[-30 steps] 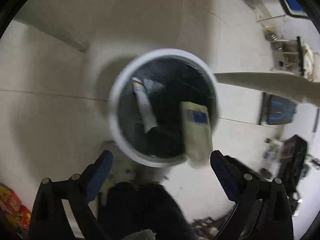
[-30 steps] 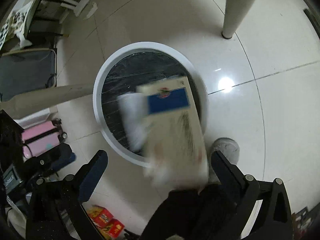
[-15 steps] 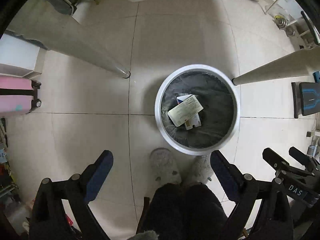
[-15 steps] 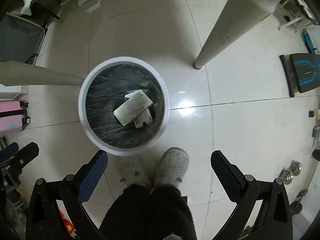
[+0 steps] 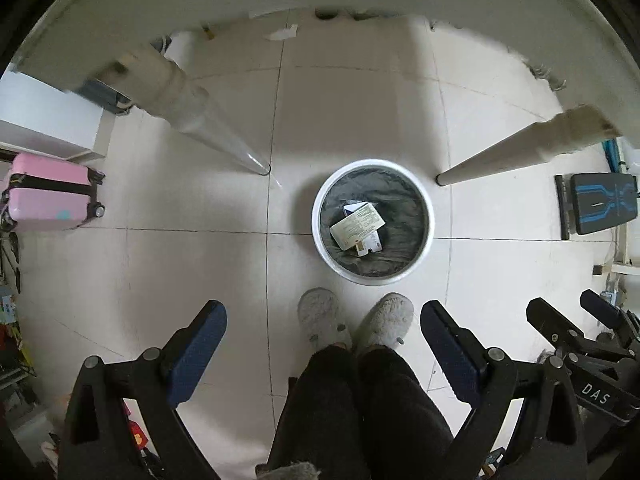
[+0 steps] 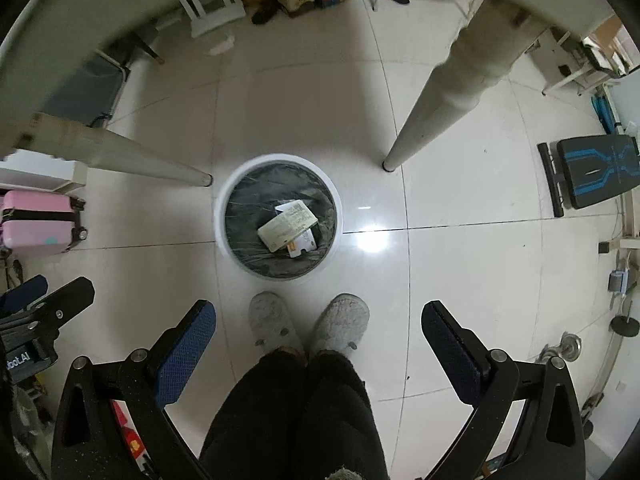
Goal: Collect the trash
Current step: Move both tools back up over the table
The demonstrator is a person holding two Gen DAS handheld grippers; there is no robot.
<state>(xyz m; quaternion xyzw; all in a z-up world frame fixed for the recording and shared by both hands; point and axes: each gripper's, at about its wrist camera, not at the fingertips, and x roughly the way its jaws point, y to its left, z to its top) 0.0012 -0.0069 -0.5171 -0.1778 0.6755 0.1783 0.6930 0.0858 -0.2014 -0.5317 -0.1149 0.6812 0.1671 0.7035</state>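
A white round trash bin [image 5: 429,216] with a dark liner stands on the tiled floor between two table legs; it also shows in the right wrist view [image 6: 218,220]. A cream carton [image 5: 357,226] lies inside it on other flat packaging [image 5: 370,246]; the carton shows in the right wrist view too [image 6: 288,226]. My left gripper [image 5: 323,332] is open and empty, high above the floor. My right gripper [image 6: 319,330] is open and empty, also high above the bin. The right gripper's body [image 5: 576,336] shows at the left view's right edge.
The person's grey slippers [image 5: 322,320] stand just in front of the bin. Two pale table legs [image 5: 208,128] [image 5: 520,148] flank it. A pink suitcase [image 5: 48,192] is at left, a blue-black bench [image 5: 600,208] at right. Boxes and a stool [image 6: 212,8] lie beyond.
The cream carton was falling toward the bin a second ago and now lies inside it. Both grippers have risen well away from the bin, so more floor and table underside show.
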